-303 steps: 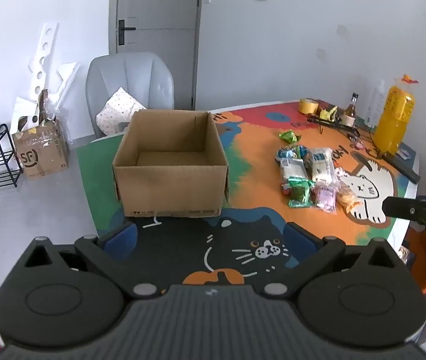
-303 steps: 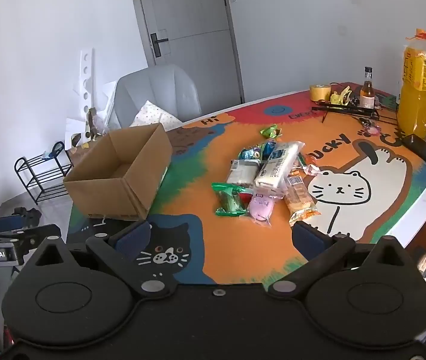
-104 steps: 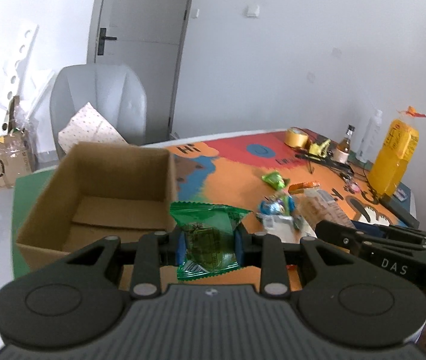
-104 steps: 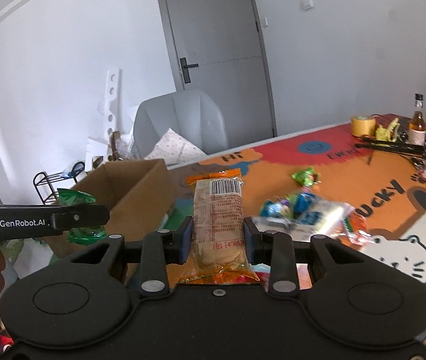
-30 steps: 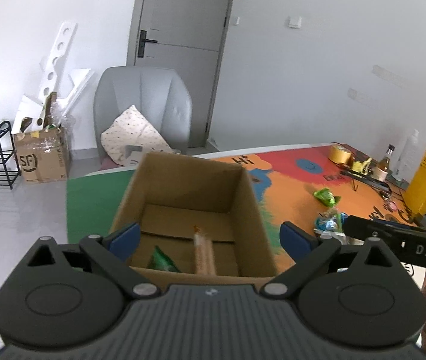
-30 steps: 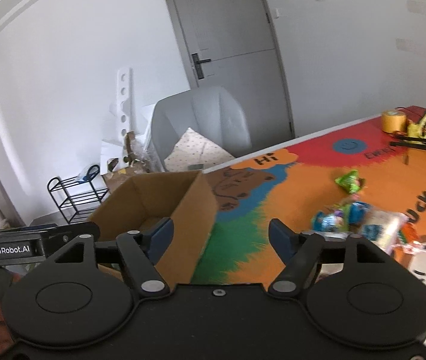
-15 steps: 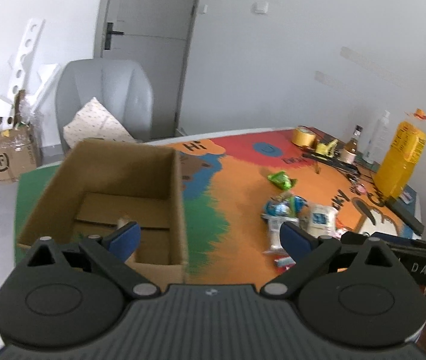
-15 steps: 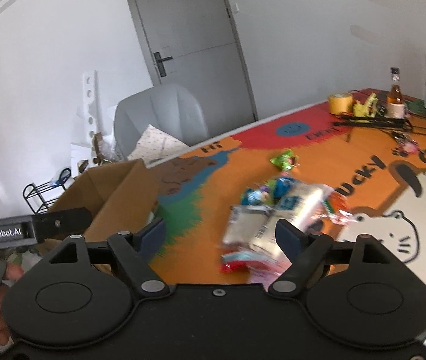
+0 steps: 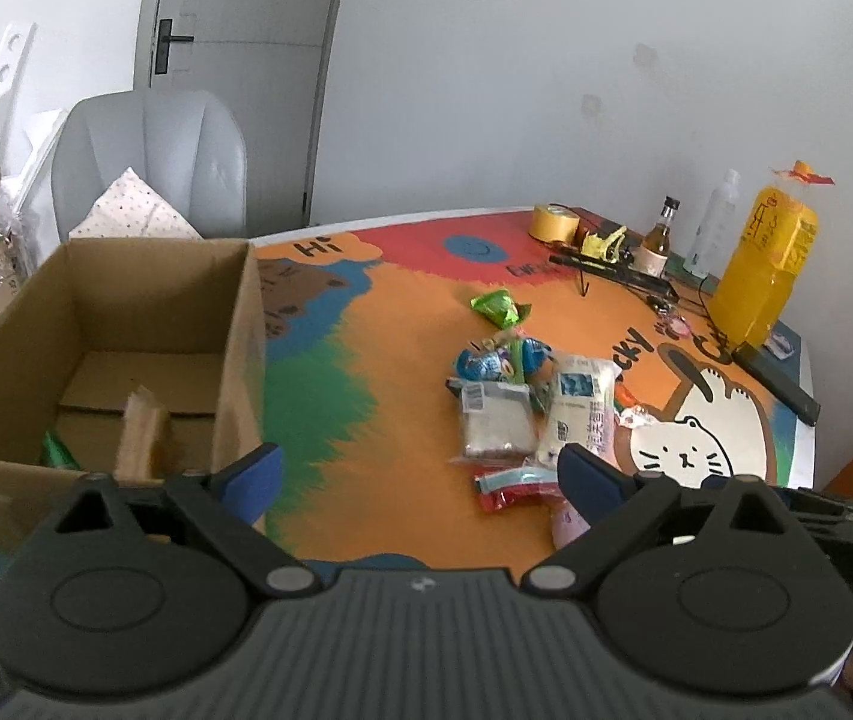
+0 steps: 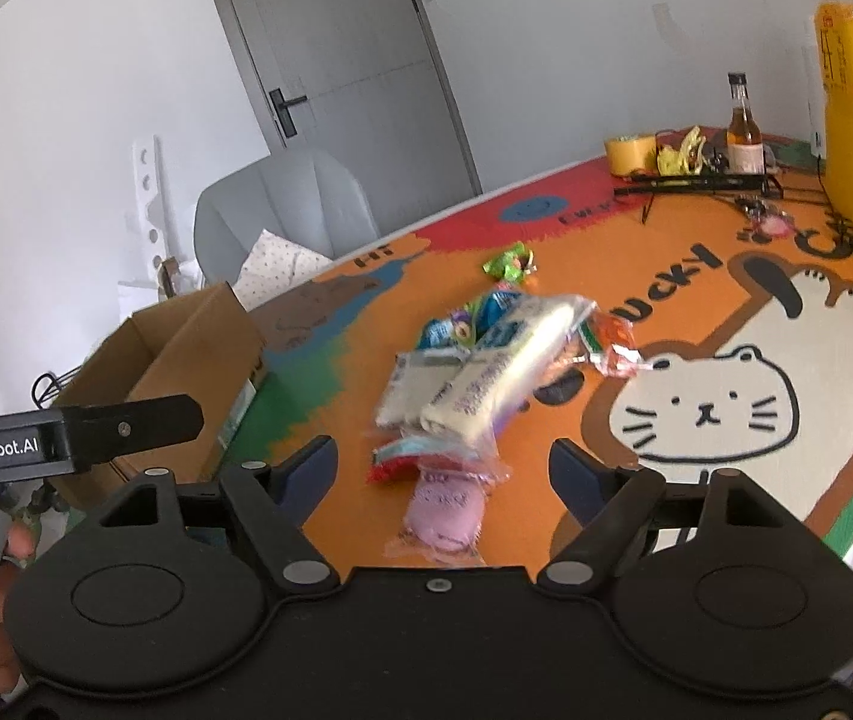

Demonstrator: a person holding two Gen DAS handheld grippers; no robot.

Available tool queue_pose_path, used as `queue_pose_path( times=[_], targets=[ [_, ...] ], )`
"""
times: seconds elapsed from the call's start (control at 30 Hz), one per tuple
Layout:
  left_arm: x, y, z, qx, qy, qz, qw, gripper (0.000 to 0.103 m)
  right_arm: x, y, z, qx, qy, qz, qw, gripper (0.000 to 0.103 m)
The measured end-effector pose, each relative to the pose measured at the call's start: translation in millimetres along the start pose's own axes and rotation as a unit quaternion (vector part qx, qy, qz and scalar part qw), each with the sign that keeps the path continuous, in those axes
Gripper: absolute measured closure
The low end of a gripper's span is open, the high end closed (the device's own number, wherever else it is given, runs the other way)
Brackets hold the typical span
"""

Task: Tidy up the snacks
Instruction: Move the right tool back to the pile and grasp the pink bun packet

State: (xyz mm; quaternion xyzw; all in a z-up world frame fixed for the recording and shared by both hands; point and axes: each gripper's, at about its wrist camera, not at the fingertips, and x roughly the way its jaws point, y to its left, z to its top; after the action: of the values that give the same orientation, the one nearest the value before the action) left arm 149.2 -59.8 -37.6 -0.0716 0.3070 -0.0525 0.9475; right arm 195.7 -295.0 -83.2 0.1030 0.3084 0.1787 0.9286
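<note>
Both grippers have swung away from the cardboard box [image 9: 126, 324] and back toward the snack pile [image 9: 522, 402], so two deliveries are done and a fresh pick is starting. In the left wrist view the box sits at nine o'clock, holding the green packet [image 9: 57, 450] and the tan wafer pack [image 9: 141, 438] that were carried over seconds ago. The left gripper [image 9: 420, 471] stands wide open with nothing between its pads; the right gripper [image 10: 444, 471] has just been opening and is likewise empty, the pink packet [image 10: 447, 510] lying on the desk between its fingers at twelve o'clock, probably the next target. Several packets remain, so the task looks early. The desk [image 9: 402, 324] wears a bright cat-print mat; a yellow juice bottle [image 9: 765, 264] stands at two o'clock, a grey chair [image 9: 150, 162] and door beyond.
</note>
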Motion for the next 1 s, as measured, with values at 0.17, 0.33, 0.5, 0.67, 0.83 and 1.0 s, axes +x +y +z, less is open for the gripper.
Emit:
queue_pose_path(
  times=[0.17, 0.33, 0.5, 0.67, 0.83, 1.0],
  targets=[
    [11.0, -1.2, -4.6, -0.001, 0.017, -0.004, 0.9998, 0.015, 10.0, -4.4, -4.9, 0.007, 0.012, 0.000, 1.000, 0.025],
    [24.3, 0.8, -7.6, -0.004, 0.033, -0.006, 0.9994, 0.027, 23.6, -4.2, -10.4, 0.006, 0.027, 0.002, 1.000, 0.031],
    [38.6, 3.5, -9.7, -0.007, 0.046, -0.007, 0.9989, 0.033, 39.9, -2.3, -15.3, 0.005, 0.045, 0.004, 0.999, 0.034],
    [52.5, 1.8, -11.4, -0.006, 0.057, -0.008, 0.9983, 0.034, 53.4, -2.0, -20.2, 0.002, 0.057, 0.004, 0.998, 0.037],
    [64.6, -3.2, -12.8, -0.003, 0.064, -0.014, 0.9978, 0.034, 54.6, -0.5, -22.4, -0.022, 0.051, -0.010, 0.998, 0.055],
    [75.0, -9.6, -12.5, -0.001, 0.066, -0.019, 0.9976, 0.034, 51.0, -12.6, -19.9, -0.015, 0.051, -0.011, 0.999, 0.070]
  ],
)
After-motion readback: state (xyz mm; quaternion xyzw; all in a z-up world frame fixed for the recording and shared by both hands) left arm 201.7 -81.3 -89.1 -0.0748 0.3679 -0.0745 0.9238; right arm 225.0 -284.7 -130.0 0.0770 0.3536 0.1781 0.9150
